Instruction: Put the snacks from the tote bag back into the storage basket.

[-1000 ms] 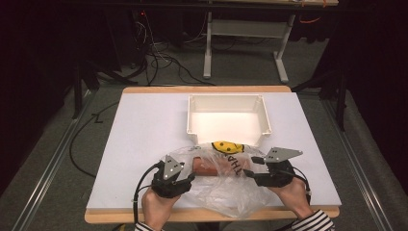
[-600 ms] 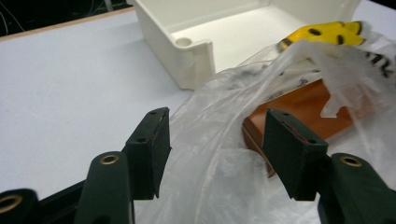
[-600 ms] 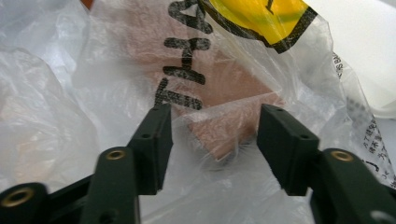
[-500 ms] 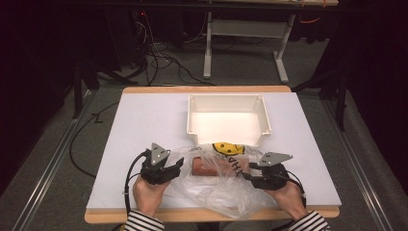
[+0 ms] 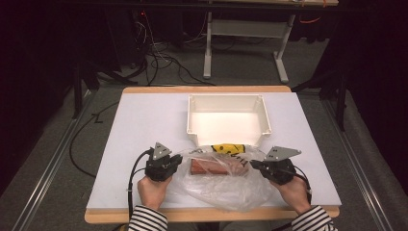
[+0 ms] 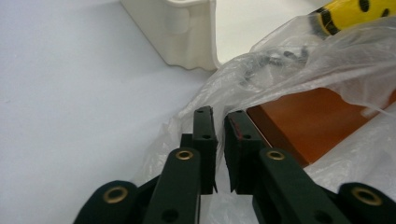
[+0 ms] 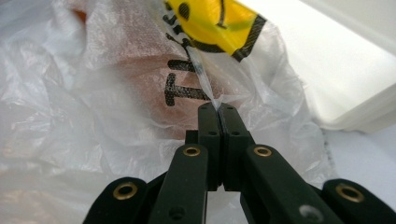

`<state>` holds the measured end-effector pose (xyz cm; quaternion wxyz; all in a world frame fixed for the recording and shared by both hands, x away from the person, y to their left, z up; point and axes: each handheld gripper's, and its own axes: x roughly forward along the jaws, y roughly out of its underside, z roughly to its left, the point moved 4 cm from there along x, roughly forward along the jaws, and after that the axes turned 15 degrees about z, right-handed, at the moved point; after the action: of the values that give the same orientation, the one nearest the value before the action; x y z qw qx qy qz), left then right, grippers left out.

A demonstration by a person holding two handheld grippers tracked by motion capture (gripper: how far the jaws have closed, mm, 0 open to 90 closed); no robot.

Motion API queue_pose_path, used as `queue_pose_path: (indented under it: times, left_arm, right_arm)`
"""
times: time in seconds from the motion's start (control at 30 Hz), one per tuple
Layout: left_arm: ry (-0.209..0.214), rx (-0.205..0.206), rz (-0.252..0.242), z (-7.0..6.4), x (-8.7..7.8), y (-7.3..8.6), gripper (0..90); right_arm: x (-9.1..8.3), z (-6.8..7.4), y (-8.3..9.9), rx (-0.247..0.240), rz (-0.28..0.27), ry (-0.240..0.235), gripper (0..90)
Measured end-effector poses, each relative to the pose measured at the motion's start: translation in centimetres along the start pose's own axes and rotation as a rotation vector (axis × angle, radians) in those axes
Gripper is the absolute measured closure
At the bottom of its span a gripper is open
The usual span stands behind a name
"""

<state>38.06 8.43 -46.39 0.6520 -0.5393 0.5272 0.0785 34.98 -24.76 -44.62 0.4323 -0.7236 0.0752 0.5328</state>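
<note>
Both grippers have drawn back toward my side of the table since a second ago, and they now sit wider apart on the two flanks of the plastic bag (image 5: 226,185).

My right gripper (image 7: 218,108) has its jaws pressed fully together on a thin fold of the film, just below the yellow smiley print (image 7: 210,21). My left gripper (image 6: 218,122) shows a narrow gap between its jaws, with the bag's edge lying at the tips; I can't tell whether any film is actually pinched. The bag lies near the table's six o'clock edge, and the reddish-brown block (image 5: 219,166) rests inside it, its near corner just beside the left jaws in the left gripper view.

As I judge it, the step is to spread the bag's mouth so the block can come out. To do it well, I would close the left gripper on one layer only, then pull the hands apart toward nine and three, slowly, since the film looks thin and could tear or slip.

Room is good at nine and three, where the white table top (image 5: 144,125) is bare. At twelve, the white bin (image 5: 227,98) stands just beyond the bag, its near wall touching or almost touching the film. At six, the wooden table edge (image 5: 211,215) is close.
</note>
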Motion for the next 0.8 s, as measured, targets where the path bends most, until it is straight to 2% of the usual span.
queue_pose_path:
  times: [0.07, 0.2, 0.4, 0.5, 0.57, 0.7, 0.8]
  left_arm:
    - [0.0, -0.002, 0.002, 0.1, 0.1, -0.1, 87.9]
    - [-0.001, -0.013, 0.012, 0.3, 0.6, -0.2, 89.4]
    - [0.005, -0.053, 0.046, 0.9, 2.1, -0.4, 89.8]
    - [-0.042, -0.038, 0.094, 0.9, 3.1, -0.2, 89.8]
    - [-0.046, -0.027, 0.12, 0.8, 3.7, 0.0, 89.8]
    - [-0.03, -0.037, 0.15, 0.8, 4.6, 0.7, 89.8]
    - [-0.028, -0.039, 0.145, 0.6, 4.5, 0.9, 89.7]
  right_arm:
    - [0.5, -1.0, -0.5, 0.036, 0.002, -0.004, 90.0]
    - [1.8, -2.3, -0.8, 0.069, 0.03, 0.004, 90.0]
    - [3.8, -3.7, -0.6, 0.118, 0.077, 0.004, 90.0]
    - [4.9, -4.4, -0.2, 0.15, 0.113, 0.001, 90.0]
    - [5.4, -4.8, 0.1, 0.161, 0.129, -0.001, 90.0]
    - [6.1, -5.1, 0.7, 0.174, 0.159, -0.009, 90.0]
    - [6.0, -5.0, 0.8, 0.175, 0.161, -0.002, 88.9]
